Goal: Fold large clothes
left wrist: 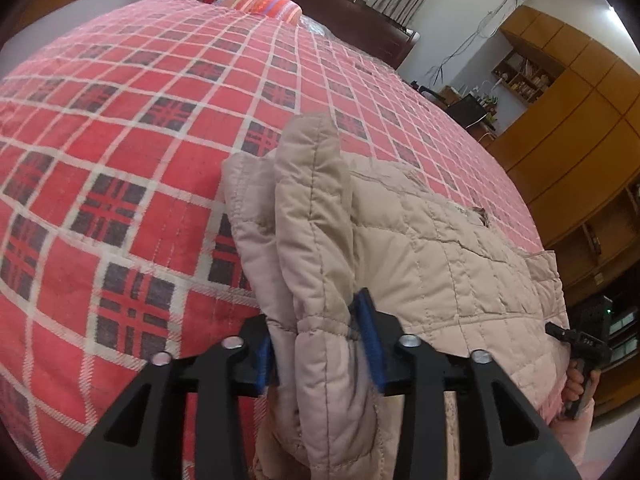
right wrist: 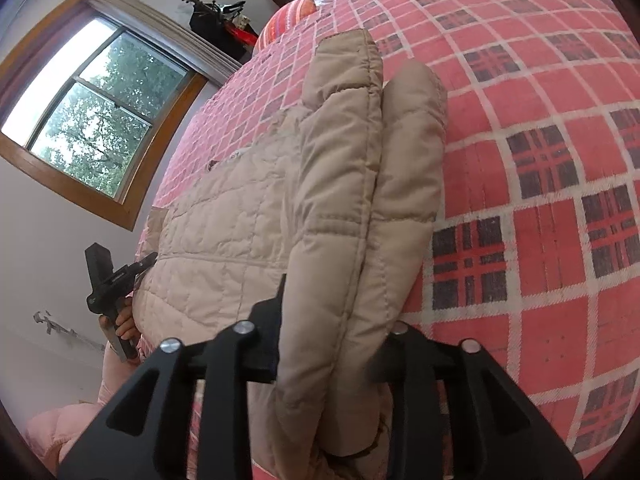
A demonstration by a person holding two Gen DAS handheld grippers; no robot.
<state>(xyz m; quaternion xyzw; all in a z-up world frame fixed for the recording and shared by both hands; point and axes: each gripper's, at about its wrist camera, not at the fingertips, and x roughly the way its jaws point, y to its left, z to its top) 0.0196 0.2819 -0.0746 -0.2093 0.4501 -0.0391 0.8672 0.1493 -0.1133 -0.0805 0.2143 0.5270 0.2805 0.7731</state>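
A beige quilted jacket (left wrist: 440, 240) lies on a bed under a red plaid blanket (left wrist: 120, 160). My left gripper (left wrist: 316, 332) is shut on a thick folded edge of it, the padded cloth bulging between the blue pads (left wrist: 370, 320). In the right wrist view the jacket (right wrist: 240, 220) shows a long doubled-over fold running away from me. My right gripper (right wrist: 332, 332) is shut on the near end of that fold, with one finger mostly hidden behind the cloth. Each view shows the other gripper at the jacket's far edge, held by a hand (left wrist: 580, 384) (right wrist: 124, 324).
A striped pillow (left wrist: 264, 4) and a dark headboard (left wrist: 352, 12) stand at the bed's far end. Wooden wardrobes (left wrist: 560, 140) line one side, and a window (right wrist: 92, 120) is on the other wall. Plaid blanket (right wrist: 540, 240) spreads wide beside the jacket.
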